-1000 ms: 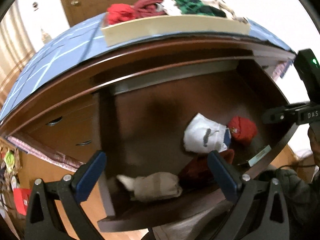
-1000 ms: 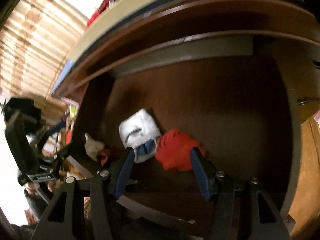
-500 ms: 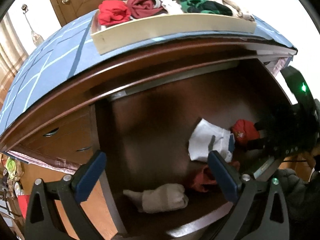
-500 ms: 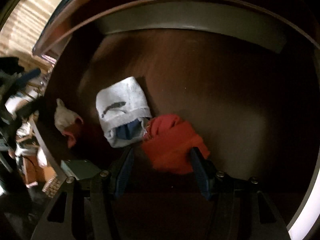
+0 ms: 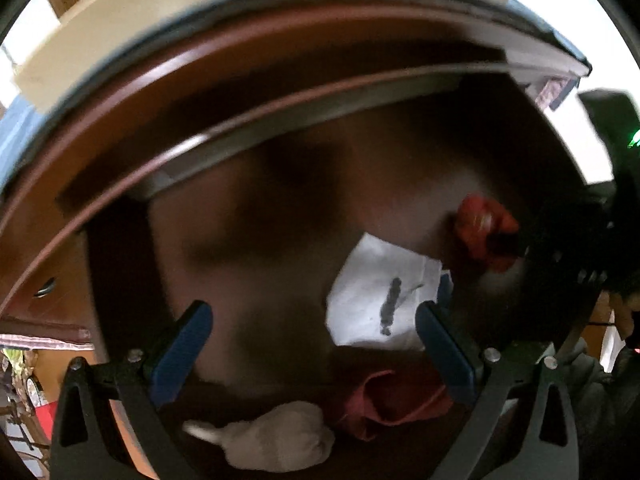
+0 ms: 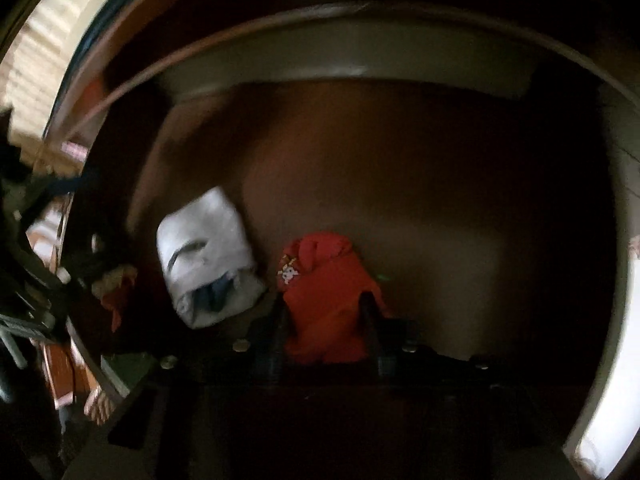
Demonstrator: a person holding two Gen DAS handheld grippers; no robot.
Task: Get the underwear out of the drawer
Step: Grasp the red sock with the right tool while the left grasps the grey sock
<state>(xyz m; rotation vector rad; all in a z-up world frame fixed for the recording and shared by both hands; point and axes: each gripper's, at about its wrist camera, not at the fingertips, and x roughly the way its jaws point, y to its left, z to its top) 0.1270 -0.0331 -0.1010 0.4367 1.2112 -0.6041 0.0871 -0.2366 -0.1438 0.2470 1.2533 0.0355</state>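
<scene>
The red underwear (image 6: 324, 300) lies near the front of the open wooden drawer (image 6: 400, 184), and my right gripper (image 6: 324, 320), pointing steeply down into the drawer, has its two dark fingers on either side of the bundle, the jaws closing on it. A small skull-and-crossbones patch shows on the red cloth; no lettering on it can be read. Just beside it to the left sits a folded white pair (image 6: 208, 256) with a dark mark and a blue lining showing at its opening. From my left wrist the same red underwear (image 5: 484, 232) appears at the right of the drawer, half covered by the black body of my right gripper (image 5: 560, 248). My left gripper (image 5: 312, 344) hangs over the drawer, angled downward, its blue-padded fingers (image 5: 180, 348) spread wide and holding nothing. Below it lie a dark red garment (image 5: 392, 404) and a beige rolled piece (image 5: 280, 440), both partly cut off by the gripper frame. Both views are blurred and the drawer's corners are lost in shadow.
</scene>
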